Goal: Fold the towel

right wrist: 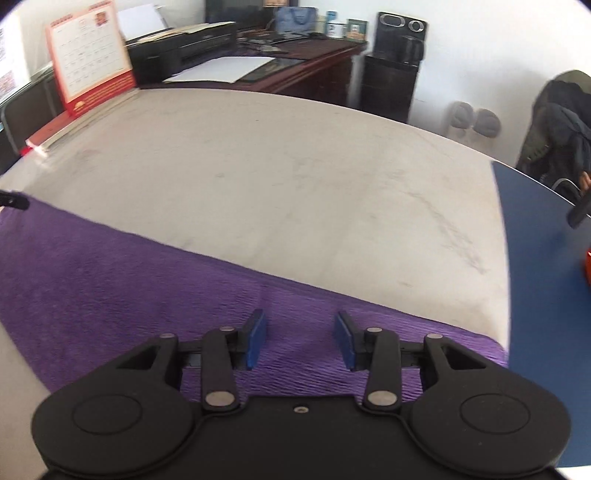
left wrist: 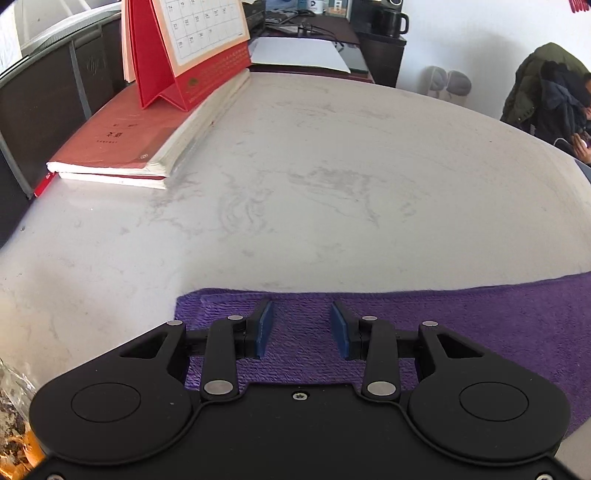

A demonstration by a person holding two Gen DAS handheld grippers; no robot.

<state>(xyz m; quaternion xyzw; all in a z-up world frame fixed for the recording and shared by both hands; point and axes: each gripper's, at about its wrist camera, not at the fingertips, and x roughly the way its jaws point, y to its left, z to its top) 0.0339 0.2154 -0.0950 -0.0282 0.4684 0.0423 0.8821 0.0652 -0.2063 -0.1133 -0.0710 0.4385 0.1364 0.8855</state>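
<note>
Purple towel [left wrist: 461, 317], one; two books [left wrist: 122, 147]; one calendar [left wrist: 192, 48].

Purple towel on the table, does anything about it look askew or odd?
Nothing stands out. The purple terry towel lies flat on the grey tabletop, its far edge straight, with only faint ripples near its right corner.

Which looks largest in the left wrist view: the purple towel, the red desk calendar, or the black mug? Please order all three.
1. purple towel, largest, though it lies nearest the camera.
2. red desk calendar, partly cut off at the top edge.
3. black mug, smallest, and farthest away.
</note>
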